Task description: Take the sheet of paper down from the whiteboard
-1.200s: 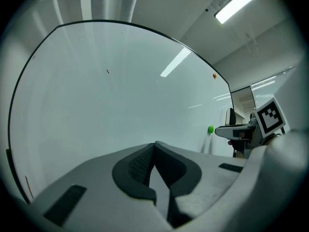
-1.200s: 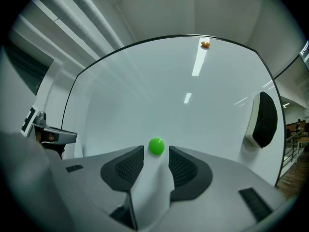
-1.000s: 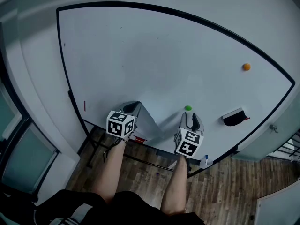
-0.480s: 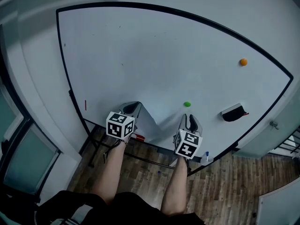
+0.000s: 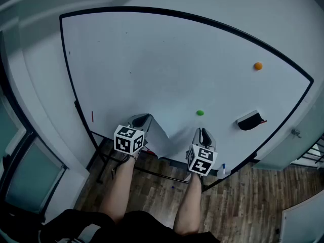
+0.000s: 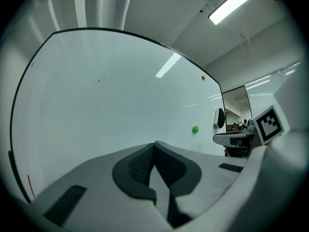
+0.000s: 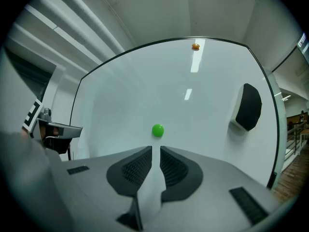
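A whiteboard [image 5: 152,59] with a black frame hangs on a pale wall [image 5: 283,14] above a wood floor [image 5: 253,201]. A glass panel [image 5: 23,181] stands at 8 o'clock in the head view.

There are 1 paper, 2 magnets, 1 eraser, 1 marker, 1 red mark and 2 grippers. The paper [image 5: 158,138] is at 6 o'clock on the board, at its lower edge and between the grippers. It is lifted off the surface at the left gripper [image 5: 143,119]; whether the rest touches the board cannot be told. The green magnet [image 5: 200,113] sits at 12 o'clock from the right gripper [image 5: 205,134], clear of the paper. From that magnet the eraser [image 5: 250,121] is at 3 o'clock and the orange magnet [image 5: 258,65] at 2 o'clock. The red mark [image 5: 92,116] is at 9 o'clock from the left gripper. The marker [image 5: 223,169] is at 5 o'clock from the right gripper, by the board's lower edge.

The left gripper's pads [image 6: 137,166] are pressed together, pinching an edge of the paper. The right gripper's jaws have just been closing. Its pads [image 7: 174,168] stand a narrow gap apart with a strip of paper in the gap, not visibly clamped.

Only the head view shows the marker, the red mark and the glass panel. Only the left gripper view shows 1 ceiling lamp [image 6: 231,4] at 1 o'clock; it has the right gripper at 3 o'clock. The right gripper view has the left gripper at 9 o'clock and shows the gap between its own pads, which the head view does not.
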`<state>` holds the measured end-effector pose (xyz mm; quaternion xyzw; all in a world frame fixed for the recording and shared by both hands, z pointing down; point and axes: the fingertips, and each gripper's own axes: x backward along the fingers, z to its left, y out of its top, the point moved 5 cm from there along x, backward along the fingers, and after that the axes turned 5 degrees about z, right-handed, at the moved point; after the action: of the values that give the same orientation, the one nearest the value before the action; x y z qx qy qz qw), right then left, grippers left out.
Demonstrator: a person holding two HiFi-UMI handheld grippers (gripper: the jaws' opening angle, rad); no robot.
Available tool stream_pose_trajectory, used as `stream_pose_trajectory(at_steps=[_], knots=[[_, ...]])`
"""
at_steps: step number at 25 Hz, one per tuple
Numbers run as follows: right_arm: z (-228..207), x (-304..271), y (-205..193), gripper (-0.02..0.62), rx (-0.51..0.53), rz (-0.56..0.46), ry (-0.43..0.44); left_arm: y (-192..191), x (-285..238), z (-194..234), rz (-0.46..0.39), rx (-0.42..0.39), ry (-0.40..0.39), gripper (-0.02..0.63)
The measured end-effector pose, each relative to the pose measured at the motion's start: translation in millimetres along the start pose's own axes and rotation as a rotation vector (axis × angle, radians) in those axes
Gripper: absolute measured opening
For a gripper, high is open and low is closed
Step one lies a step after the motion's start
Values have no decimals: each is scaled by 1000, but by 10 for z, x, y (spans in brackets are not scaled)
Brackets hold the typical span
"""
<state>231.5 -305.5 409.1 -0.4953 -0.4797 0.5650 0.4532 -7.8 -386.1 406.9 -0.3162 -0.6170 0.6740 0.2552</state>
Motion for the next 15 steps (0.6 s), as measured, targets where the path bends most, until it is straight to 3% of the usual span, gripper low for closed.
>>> stream_pose_trajectory(at_steps=[15], knots=[[23,106,-102,29,-8,15,21,-83,37,-85,16,0,-17,17]])
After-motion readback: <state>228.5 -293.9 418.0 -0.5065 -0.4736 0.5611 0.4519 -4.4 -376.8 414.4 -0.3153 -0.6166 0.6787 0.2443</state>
